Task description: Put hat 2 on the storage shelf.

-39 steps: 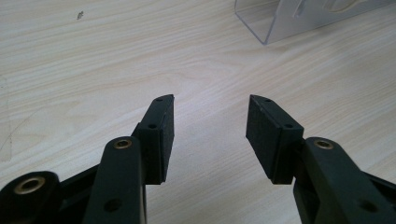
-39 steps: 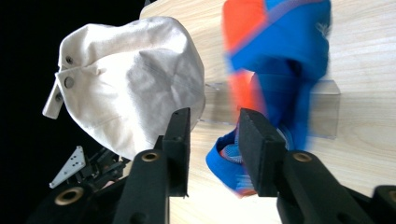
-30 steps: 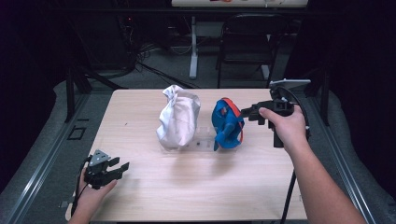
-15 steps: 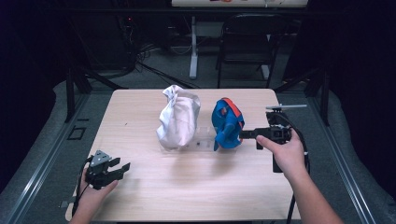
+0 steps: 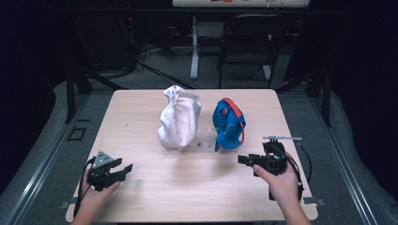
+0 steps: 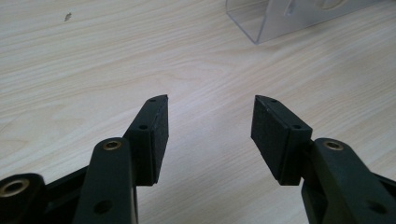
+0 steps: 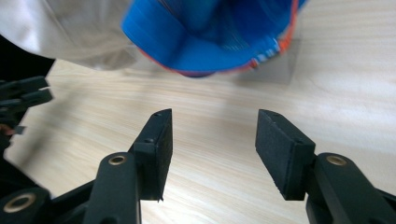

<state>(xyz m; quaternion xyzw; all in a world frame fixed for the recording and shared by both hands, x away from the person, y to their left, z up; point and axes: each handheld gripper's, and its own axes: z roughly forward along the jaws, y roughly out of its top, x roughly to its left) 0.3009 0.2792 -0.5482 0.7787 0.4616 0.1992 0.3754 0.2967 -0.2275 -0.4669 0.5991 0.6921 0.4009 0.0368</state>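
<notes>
A crumpled white cloth bag [image 5: 178, 119] and a blue bag with an orange strap [image 5: 228, 124] stand side by side on a clear plastic stand [image 5: 204, 138] at mid-table. My right gripper [image 5: 243, 160] is open near the front right, a little short of the blue bag [image 7: 219, 32], with nothing between its pads [image 7: 215, 114]. The white bag [image 7: 60, 28] shows at the upper left of the right gripper view. Resting open at the front left corner, my left gripper [image 5: 123, 169] holds nothing. Its jaws [image 6: 210, 100] point over bare wood toward the stand's clear corner [image 6: 280, 21].
The wooden table [image 5: 141, 108] stands on a grey floor, with a dark chair [image 5: 248, 42] and a white post [image 5: 195, 47] behind it. The left gripper [image 7: 21, 95] shows far off in the right gripper view.
My right gripper has drawn back from beside the blue bag toward the table's front edge. The left gripper has stayed put.
</notes>
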